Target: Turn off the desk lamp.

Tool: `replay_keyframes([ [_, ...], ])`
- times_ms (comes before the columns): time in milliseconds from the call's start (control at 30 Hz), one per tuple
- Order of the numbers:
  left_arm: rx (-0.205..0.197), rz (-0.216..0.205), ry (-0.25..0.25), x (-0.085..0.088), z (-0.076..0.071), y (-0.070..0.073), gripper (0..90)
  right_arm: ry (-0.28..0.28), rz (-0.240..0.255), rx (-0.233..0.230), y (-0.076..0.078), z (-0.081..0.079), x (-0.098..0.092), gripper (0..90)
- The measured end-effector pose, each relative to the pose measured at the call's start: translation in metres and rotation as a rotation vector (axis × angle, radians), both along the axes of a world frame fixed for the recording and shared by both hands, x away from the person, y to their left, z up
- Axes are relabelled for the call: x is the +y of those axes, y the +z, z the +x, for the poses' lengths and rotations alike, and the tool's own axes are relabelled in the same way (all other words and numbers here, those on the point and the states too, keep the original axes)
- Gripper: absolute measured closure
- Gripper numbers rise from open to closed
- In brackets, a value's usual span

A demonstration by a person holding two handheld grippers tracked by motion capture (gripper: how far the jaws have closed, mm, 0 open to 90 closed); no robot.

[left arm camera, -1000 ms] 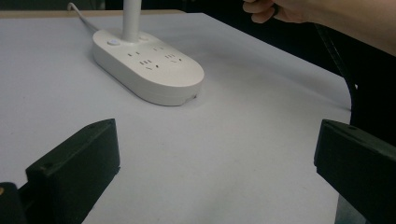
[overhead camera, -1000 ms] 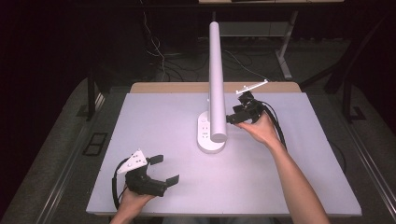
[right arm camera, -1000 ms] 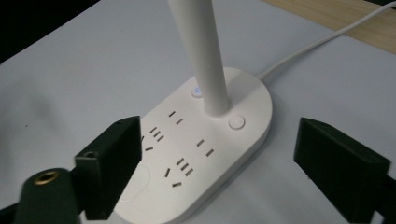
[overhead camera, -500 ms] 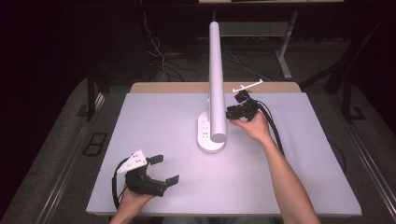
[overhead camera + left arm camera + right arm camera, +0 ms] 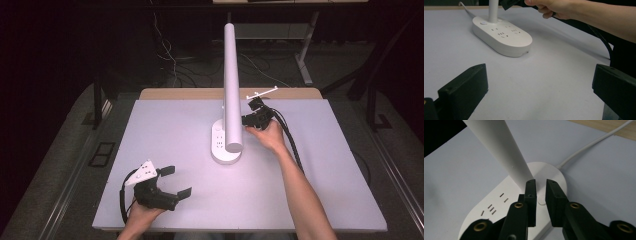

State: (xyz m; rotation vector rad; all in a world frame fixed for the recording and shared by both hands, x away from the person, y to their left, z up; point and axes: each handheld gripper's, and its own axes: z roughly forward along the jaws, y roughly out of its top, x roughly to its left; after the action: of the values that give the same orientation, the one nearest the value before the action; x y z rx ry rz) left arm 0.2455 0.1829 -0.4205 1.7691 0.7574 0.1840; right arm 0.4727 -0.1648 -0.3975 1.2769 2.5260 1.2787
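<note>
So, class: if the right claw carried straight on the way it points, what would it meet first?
Probably the small round button on the white lamp base, seen between its nearly closed jaws; depth is uncertain.

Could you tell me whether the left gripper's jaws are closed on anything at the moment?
No, the left gripper rests with its jaws spread wide over the bare table, with nothing between them.

**Lamp base mid-table, a gripper on either side**

Standing near the middle of the pale rectangular table (image 5: 310, 200): the white oval socket-strip lamp base (image 5: 225, 145), its white tubular lamp arm (image 5: 231, 75) rising from the far end. Just right of the base: the right black two-jaw gripper (image 5: 246, 120). Well apart, at the near left corner: the left black two-jaw gripper (image 5: 176, 181).
</note>
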Motion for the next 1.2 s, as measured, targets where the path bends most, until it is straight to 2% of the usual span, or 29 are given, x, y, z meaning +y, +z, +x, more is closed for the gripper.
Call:
replay_keyframes([
  [267,0.000,0.002,0.000,0.000,0.000,0.000,0.0,-0.013,0.014,0.010,-0.009,0.005,0.000,89.9],
  [567,0.001,0.000,0.000,0.001,0.000,0.000,0.0,-0.013,0.003,0.027,-0.019,0.008,0.005,89.9],
  [767,0.001,-0.002,-0.004,0.000,0.000,0.000,0.0,-0.017,0.032,0.041,-0.024,0.010,0.007,89.9],
  [867,0.002,-0.004,-0.003,0.001,0.000,0.000,0.0,-0.014,0.016,0.045,-0.026,0.010,0.009,90.0],
  [933,0.003,-0.010,0.001,0.000,0.000,0.000,0.0,-0.012,0.024,0.053,-0.028,0.010,0.010,90.0],
  [1000,0.005,-0.010,0.001,0.000,0.000,-0.001,0.0,-0.009,0.004,0.039,-0.027,0.009,0.011,90.0],
  [1200,0.005,-0.010,0.004,0.000,-0.001,0.000,0.0,-0.018,-0.013,0.032,-0.027,0.008,0.013,90.0],
])
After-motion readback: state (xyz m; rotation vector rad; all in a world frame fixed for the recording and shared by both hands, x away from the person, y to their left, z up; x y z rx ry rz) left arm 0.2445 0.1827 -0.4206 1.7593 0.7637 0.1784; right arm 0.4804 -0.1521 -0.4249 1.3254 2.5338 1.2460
